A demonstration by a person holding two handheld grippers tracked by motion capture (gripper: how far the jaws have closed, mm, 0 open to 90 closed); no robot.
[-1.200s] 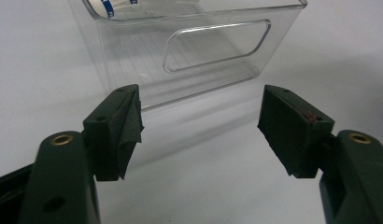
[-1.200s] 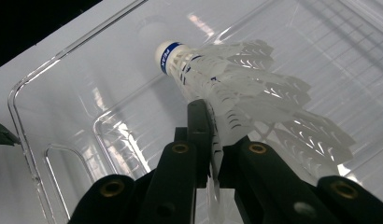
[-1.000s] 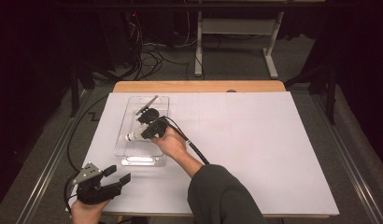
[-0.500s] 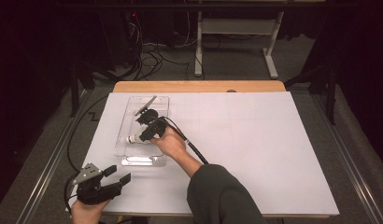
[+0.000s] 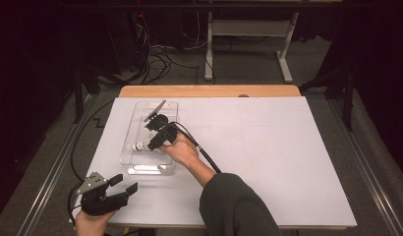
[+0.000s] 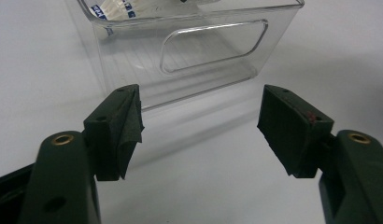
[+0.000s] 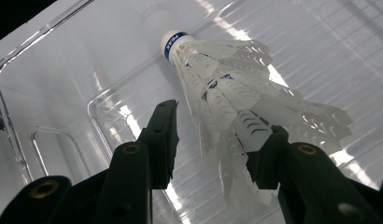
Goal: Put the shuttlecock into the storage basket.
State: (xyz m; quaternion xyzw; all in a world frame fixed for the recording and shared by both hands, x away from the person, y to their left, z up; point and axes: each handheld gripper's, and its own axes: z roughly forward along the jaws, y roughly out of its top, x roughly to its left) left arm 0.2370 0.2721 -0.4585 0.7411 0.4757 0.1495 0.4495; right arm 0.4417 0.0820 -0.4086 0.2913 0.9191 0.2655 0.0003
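Between the jaws of the right gripper (image 7: 213,144) there's a white shuttlecock (image 7: 227,88), and the jaws have just been opening: a second ago they were pinched tight on the feather skirt, now they stand about halfway apart. In the right gripper view one pad looks like it's still brushing the skirt while the other is clear of it, so I'd call that a release, not a grip. The cork end with its blue band points away from the jaws, and the whole thing is lying on the ribbed floor of the clear plastic bin (image 7: 54,93).

From the high view, the right gripper (image 5: 155,136) reaches down into the bin (image 5: 140,169) with the shuttlecock (image 5: 139,146) just off its tips, toward the person's left. At the far end of the bin, beyond the gripper, a flat grey piece (image 5: 155,110) leans on the rim; can't tell what it is.

The left gripper (image 5: 122,187) is wide open with nothing in it, parked on the white table cover (image 5: 268,147) well short of the bin's near end wall (image 6: 213,46).

So my read: the drop-off is basically done. The shuttlecock is in the bin, and what's left is lifting the right hand straight out without snagging the feathers.
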